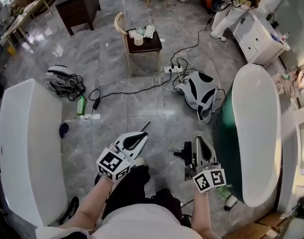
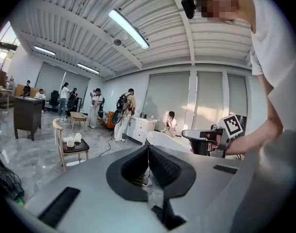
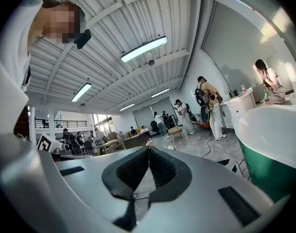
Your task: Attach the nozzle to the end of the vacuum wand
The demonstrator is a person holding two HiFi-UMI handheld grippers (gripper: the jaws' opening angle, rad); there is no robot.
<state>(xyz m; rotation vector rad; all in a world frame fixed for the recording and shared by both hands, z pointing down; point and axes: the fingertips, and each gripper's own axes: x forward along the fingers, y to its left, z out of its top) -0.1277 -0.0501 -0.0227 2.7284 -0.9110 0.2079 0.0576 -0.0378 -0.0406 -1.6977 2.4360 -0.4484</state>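
My left gripper (image 1: 142, 129) hangs over the grey stone floor, pointing up and to the right in the head view. Its jaws (image 2: 148, 147) are shut with nothing between them. My right gripper (image 1: 198, 140) hangs beside it, close to the green tub, also shut and empty (image 3: 149, 149). A white-and-black machine (image 1: 201, 92) lies on the floor ahead of the grippers with cables around it. A second white-and-black machine (image 1: 60, 78) lies at the left with a black cord. I cannot make out a wand or a nozzle in any view.
A white tub (image 1: 27, 148) stands at the left and a green-and-white tub (image 1: 256, 133) at the right. Ahead stands a chair (image 1: 142, 44) carrying cups. A power strip (image 1: 174, 68), trailing cables and a green bottle (image 1: 81, 105) lie on the floor. Several people (image 2: 123, 110) stand far off.
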